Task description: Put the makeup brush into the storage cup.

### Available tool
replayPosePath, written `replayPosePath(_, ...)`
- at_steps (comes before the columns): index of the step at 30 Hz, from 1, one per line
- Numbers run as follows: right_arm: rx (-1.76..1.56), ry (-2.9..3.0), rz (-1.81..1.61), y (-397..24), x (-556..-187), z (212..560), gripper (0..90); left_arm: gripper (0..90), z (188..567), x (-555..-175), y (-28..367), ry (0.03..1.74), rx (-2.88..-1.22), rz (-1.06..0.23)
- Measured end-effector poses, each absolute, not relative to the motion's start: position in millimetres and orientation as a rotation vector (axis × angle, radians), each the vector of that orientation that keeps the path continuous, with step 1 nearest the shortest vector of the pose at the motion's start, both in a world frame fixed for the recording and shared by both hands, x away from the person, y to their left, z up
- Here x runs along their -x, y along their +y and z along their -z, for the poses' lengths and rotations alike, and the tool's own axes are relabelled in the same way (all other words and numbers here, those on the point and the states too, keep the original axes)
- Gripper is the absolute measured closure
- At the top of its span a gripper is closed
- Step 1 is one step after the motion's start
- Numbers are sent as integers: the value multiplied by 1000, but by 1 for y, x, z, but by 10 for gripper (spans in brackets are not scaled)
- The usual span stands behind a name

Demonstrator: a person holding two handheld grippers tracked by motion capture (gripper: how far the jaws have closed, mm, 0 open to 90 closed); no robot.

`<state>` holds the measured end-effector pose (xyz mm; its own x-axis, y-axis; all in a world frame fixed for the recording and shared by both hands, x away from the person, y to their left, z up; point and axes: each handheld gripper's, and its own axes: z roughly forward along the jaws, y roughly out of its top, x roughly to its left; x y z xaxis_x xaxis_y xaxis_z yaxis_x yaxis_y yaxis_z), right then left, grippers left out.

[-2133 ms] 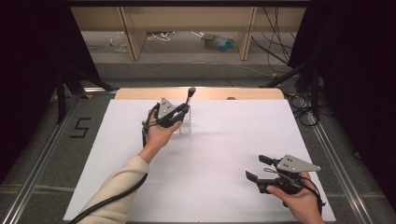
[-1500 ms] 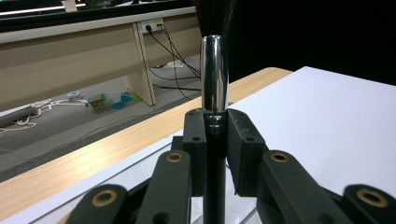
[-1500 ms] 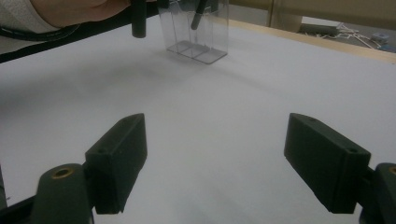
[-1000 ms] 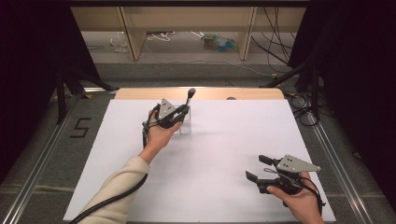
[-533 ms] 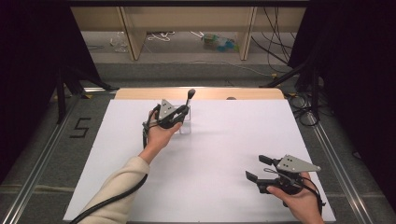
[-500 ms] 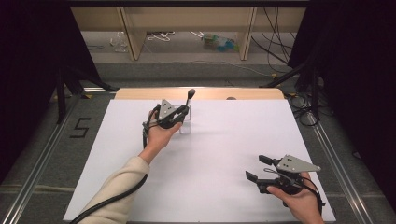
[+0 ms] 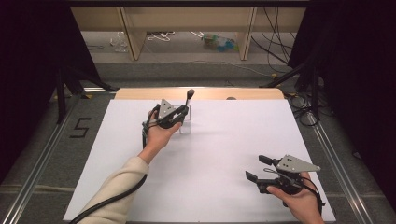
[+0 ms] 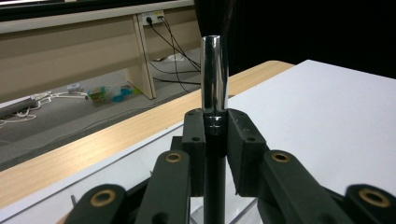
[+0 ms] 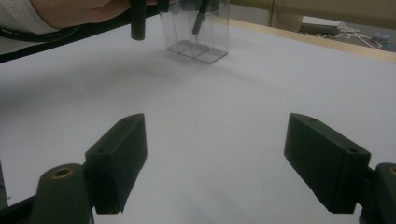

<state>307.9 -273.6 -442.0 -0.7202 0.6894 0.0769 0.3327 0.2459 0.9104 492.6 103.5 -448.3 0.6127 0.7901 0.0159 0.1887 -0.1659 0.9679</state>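
My left gripper is at the far middle of the white table, shut on the black handle of a brush just below its chrome collar. The brush stands nearly upright, dark head up. Its lower end reaches down into a clear plastic holder, also visible under the gripper as the holder. My left gripper has both pads pressed on the handle. My right gripper rests low near the front right with its jaws wide apart; between the jaws of my right gripper is bare table.
A white sheet covers the table, with a wooden strip along its far edge. Beyond it the floor holds cables and a small coloured bundle. A sleeved forearm crosses the front left. A dark cable hangs beside the holder.
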Motion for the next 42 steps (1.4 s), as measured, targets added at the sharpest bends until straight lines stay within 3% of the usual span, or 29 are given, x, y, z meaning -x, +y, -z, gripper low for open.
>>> replayPosePath(10,-931,2180,-1484,-272,-308,443,221,351,428,-461,121,747,-1718,-572)
replayPosePath(15,-933,2185,-1484,-272,-308,442,216,243,422,-443,132,697,-1731,-557)
replayPosePath(24,-924,2189,-1432,-275,-308,440,211,161,418,-418,147,668,-1735,-573)
replayPosePath(42,-917,2174,-1456,-274,-308,441,209,156,416,-380,163,601,-1722,-602)
